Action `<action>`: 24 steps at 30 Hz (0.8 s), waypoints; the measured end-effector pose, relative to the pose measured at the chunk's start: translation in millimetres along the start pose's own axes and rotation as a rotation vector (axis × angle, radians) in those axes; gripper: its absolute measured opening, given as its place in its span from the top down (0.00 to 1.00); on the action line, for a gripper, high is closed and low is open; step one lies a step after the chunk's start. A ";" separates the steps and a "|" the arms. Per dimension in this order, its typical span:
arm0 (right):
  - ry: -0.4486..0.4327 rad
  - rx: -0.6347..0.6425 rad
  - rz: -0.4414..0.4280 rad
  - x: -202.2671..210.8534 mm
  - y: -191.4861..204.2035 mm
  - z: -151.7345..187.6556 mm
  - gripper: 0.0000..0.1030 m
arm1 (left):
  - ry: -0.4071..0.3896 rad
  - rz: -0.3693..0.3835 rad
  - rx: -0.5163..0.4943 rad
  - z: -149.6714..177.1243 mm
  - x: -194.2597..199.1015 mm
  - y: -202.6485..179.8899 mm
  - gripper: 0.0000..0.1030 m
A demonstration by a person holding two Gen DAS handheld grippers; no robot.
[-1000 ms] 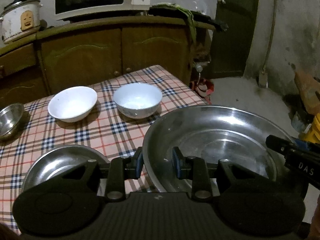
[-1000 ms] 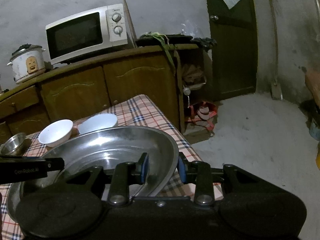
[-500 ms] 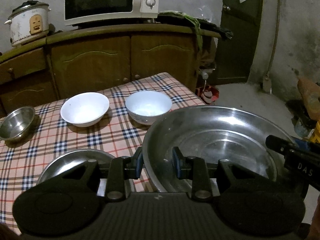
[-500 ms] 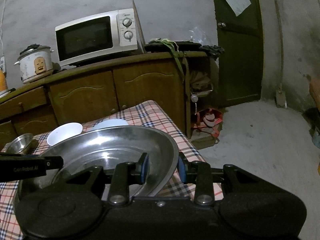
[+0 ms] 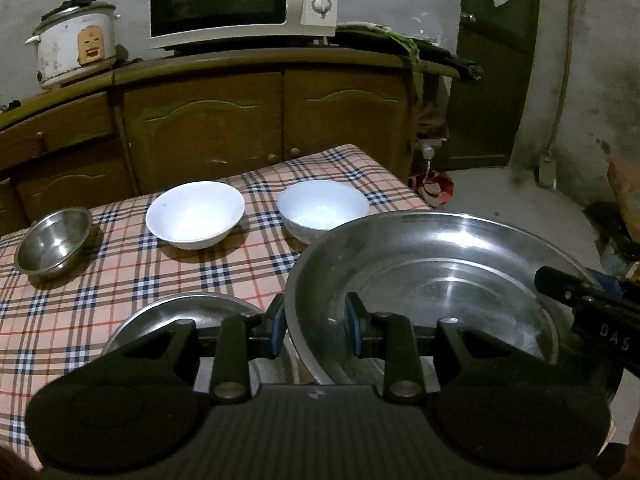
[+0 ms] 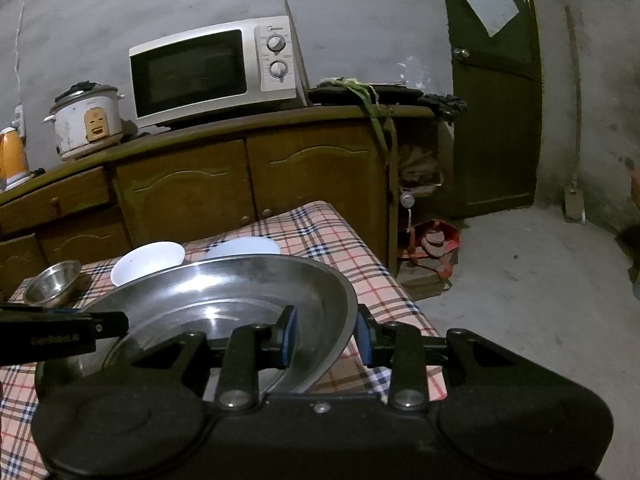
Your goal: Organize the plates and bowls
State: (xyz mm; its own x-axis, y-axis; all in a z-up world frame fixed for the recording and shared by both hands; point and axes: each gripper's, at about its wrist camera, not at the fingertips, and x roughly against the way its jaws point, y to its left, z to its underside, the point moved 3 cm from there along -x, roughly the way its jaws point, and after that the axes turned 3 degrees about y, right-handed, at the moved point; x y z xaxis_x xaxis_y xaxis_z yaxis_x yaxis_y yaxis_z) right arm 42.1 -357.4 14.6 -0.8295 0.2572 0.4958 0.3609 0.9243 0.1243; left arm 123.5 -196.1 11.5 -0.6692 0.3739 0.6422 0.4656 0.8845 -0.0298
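A large steel basin [image 5: 432, 276] hangs above the right end of the checked table [image 5: 120, 256], gripped on both sides. My left gripper [image 5: 316, 330] is shut on its near left rim. My right gripper [image 6: 326, 336] is shut on the opposite rim of the same large steel basin [image 6: 224, 300]. Below my left gripper a steel plate [image 5: 180, 316] lies on the cloth. Two white bowls [image 5: 195, 214] [image 5: 322, 210] stand side by side further back. A small steel bowl [image 5: 54, 240] sits at the far left.
A wooden cabinet [image 5: 240, 120] runs behind the table with a microwave [image 5: 240, 0] and a rice cooker [image 5: 74, 42] on top. A dark door [image 6: 496, 92] stands at the right. Bare concrete floor [image 6: 520, 288] lies right of the table, with a red bag [image 6: 432, 240] by the cabinet.
Both grippers have lifted the basin a little and drawn back from the cabinet. The bowls and the plate on the table have stayed put.
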 end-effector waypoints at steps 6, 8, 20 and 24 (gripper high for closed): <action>0.006 0.014 -0.017 -0.6 9.9 -0.4 0.62 | 0.002 -0.017 0.011 1.9 3.0 10.2 0.71; 0.006 0.020 -0.024 -1.3 14.5 -0.9 0.62 | 0.003 -0.024 0.018 2.6 3.8 13.9 0.71; 0.016 0.045 -0.071 -4.8 40.9 0.1 0.62 | 0.005 -0.071 0.042 7.0 11.0 37.3 0.70; 0.019 0.053 -0.083 -5.9 49.1 0.6 0.62 | 0.001 -0.087 0.047 8.0 13.1 43.5 0.70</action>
State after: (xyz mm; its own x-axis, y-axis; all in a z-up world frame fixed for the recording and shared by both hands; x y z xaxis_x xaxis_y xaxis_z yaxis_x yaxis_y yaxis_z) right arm 64.5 -313.4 17.2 -0.8469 0.1745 0.5023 0.2683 0.9558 0.1204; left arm 130.4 -150.5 12.6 -0.7057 0.2945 0.6444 0.3775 0.9260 -0.0099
